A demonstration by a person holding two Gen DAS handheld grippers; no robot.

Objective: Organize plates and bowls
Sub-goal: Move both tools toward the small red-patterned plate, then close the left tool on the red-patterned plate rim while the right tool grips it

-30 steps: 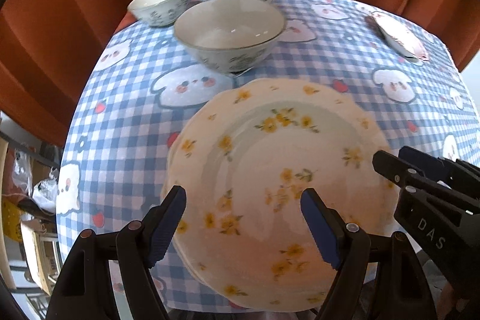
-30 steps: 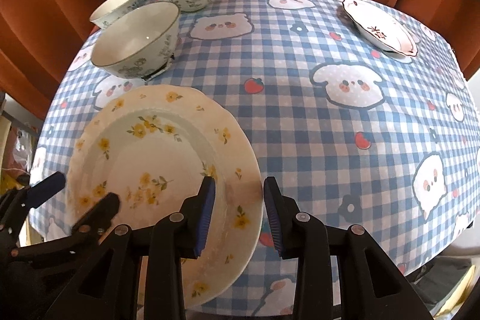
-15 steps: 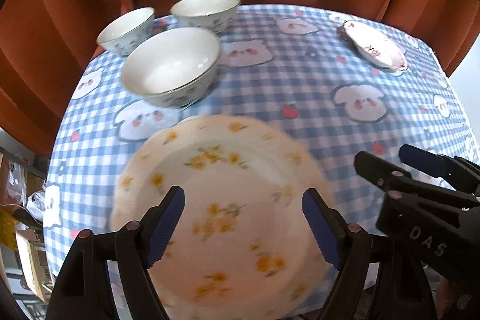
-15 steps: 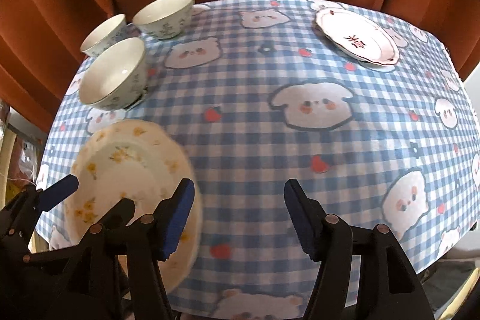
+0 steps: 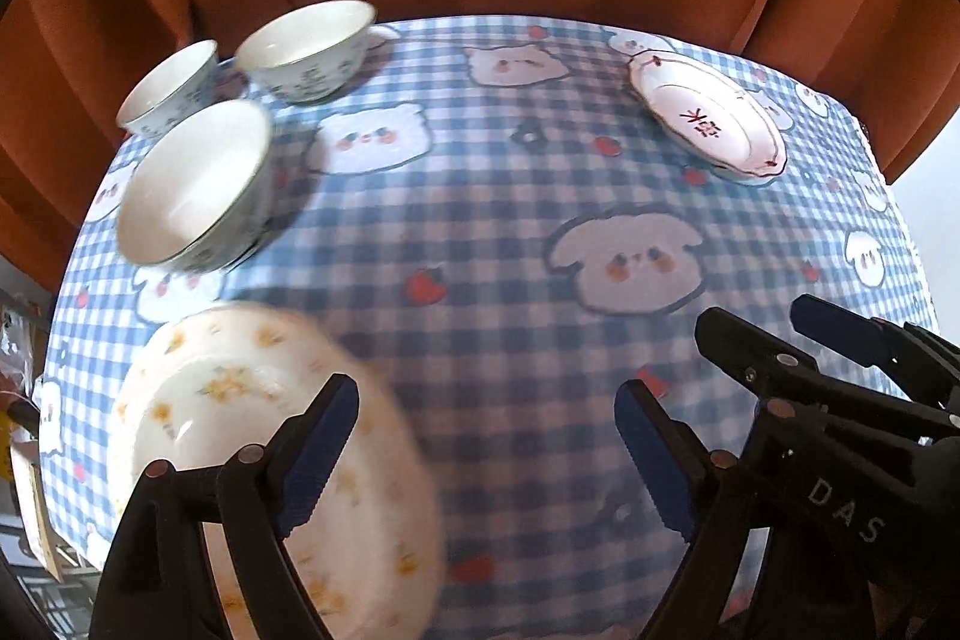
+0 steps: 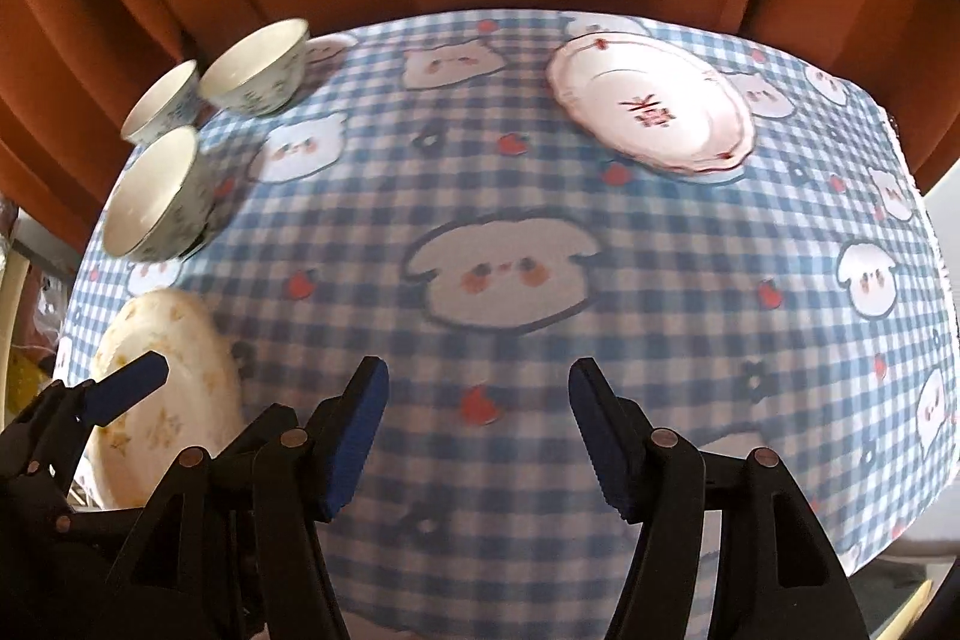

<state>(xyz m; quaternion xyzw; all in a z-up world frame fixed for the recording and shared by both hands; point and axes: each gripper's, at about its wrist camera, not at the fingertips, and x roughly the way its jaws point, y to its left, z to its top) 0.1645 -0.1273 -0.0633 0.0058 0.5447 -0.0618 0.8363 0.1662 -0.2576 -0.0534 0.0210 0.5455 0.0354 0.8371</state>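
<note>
From the left wrist I see my left gripper [image 5: 486, 451] spread wide and opening, empty, the yellow-flowered plate [image 5: 252, 436] resting on the table [image 5: 510, 232] under its left finger. From the right wrist, my right gripper [image 6: 474, 430] hangs half-open over bare cloth; only here does the red-marked plate [image 6: 651, 109] show fully. I'd approach its rim low.

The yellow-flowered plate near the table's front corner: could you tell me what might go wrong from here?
The yellow-flowered plate lies close to the near left edge of the table, so a nudge from the left gripper, whose jaws are opening with nothing between them, could push it off. The three bowls stand tightly clustered; reaching for one may knock its neighbours. The red-marked plate also sits near the far edge.
</note>
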